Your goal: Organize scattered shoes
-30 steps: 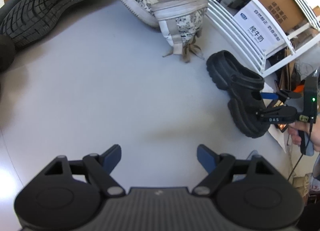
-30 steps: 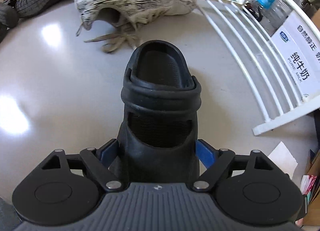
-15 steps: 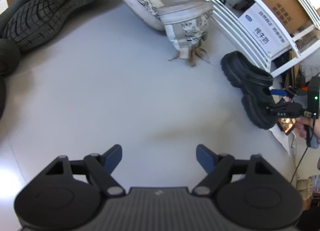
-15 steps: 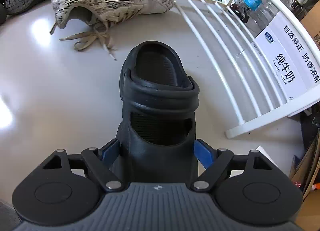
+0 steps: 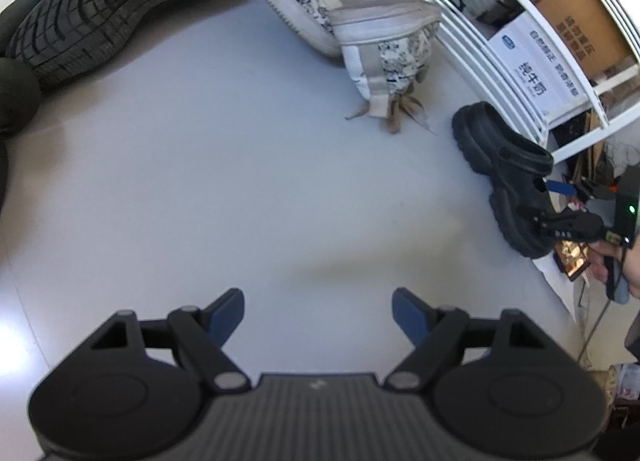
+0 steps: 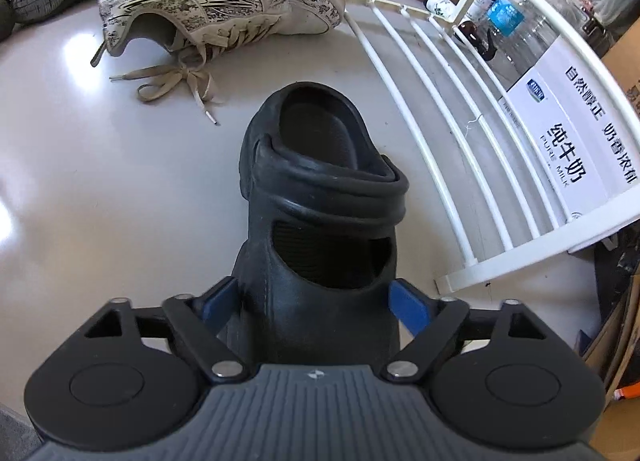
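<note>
Between the just-opened jaws of the right gripper [image 6: 316, 303], toe end, black clog [image 6: 320, 197] on the floor beside the white rack [image 6: 452, 165]: likely light, rubbery, squashy (left gripper [image 5: 318, 311] wide, empty); pads seemingly just clear.

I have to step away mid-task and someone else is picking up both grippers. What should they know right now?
Left gripper: open, empty, over bare floor.
Right gripper: jaws have just been opening; the black clog sits between them, no longer squeezed.
The clog appears to rest on the floor beside the white rack.
Not yet sorted: two patterned sneakers, one lying on its side, and a dark shoe with its sole showing.
Next, probably: back the right gripper off the clog, then pair up the sneakers.
</note>
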Available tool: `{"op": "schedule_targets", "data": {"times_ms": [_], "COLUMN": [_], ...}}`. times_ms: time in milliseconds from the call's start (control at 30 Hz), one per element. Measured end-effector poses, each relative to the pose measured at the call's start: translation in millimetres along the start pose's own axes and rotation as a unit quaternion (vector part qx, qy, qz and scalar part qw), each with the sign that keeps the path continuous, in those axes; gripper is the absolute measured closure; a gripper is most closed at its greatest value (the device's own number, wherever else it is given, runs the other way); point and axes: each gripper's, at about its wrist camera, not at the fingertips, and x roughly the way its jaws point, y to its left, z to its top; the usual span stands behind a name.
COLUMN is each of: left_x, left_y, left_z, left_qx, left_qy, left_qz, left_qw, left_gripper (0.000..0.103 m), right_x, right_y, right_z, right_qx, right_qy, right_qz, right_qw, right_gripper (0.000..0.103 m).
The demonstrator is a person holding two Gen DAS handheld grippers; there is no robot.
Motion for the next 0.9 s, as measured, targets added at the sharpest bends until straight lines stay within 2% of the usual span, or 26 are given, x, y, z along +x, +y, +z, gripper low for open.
{"op": "schedule_targets", "data": {"times_ms": [200,300,533,900], "left_x": [0,-2,-9,-30], "left_y": [2,4,6,5], "left_z": [1,1,5,6], "left_qx": [-0.002,-0.002,-0.005,-0.015], "left_qy": [-0.003,-0.004,-0.01,-0.036], "left_qz": [-0.004,-0.004,-0.003,-0.017], "left_qw": [1.0,1.0,0.9999,0.9991], "left_gripper": [0.02,0.02,0.02,0.02], "right_x": [-5,-9,-19,-25], "right_y": [6,5,28,35], "right_z": [-2,-2,-12,-13], "right_qx": [-0.013,0.002,-0.034,-0.02], "right_qy": [-0.002,0.007,0.016,0.023], "right_qz": [-0.009,0.001,0.011,0.009], "right_qw": [1.0,1.0,0.999,0.999], "right_gripper": [0.019,0.02,0.02,0.02]}}
